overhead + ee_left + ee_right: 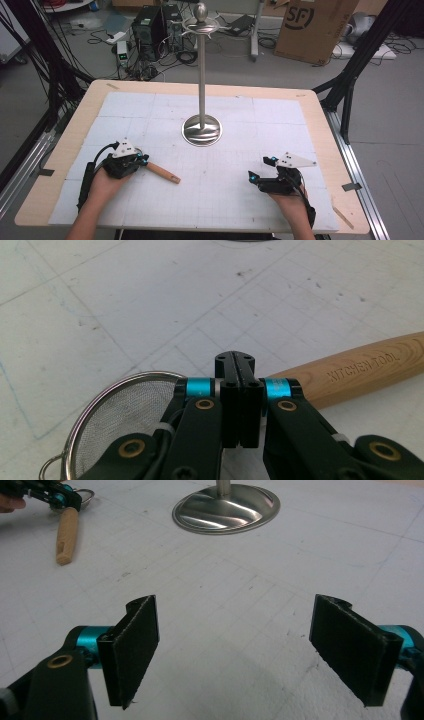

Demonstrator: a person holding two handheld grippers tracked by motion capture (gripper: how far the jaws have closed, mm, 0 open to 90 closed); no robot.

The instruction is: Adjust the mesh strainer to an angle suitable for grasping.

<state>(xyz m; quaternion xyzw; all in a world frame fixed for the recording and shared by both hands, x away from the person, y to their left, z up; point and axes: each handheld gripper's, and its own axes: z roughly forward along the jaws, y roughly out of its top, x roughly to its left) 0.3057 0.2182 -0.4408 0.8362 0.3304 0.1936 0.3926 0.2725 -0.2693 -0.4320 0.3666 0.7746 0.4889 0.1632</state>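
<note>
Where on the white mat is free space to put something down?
Free: the mat between the stand base and the right gripper, and both far corners behind the base. Crowded: near left, where the left gripper sits over the strainer and its wooden handle.

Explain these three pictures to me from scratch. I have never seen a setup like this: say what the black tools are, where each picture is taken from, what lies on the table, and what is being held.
No robot here: a person holds a two-jaw tool in each hand. The high view looks down on the table from above the person's side, with the left hand-held gripper and the right hand-held gripper coming in from the bottom edge. The other two pictures come from small cameras riding on those tools, looking along their jaws.

On the white gridded mat stands a metal stand with a round base. Near the left tool lies a mesh strainer with a wooden handle stamped KITCHEN TOOL.

The left jaws are pressed together over the strainer, where handle meets mesh; whether they pinch it is hidden. The right jaws stand wide apart, holding nothing.
</note>
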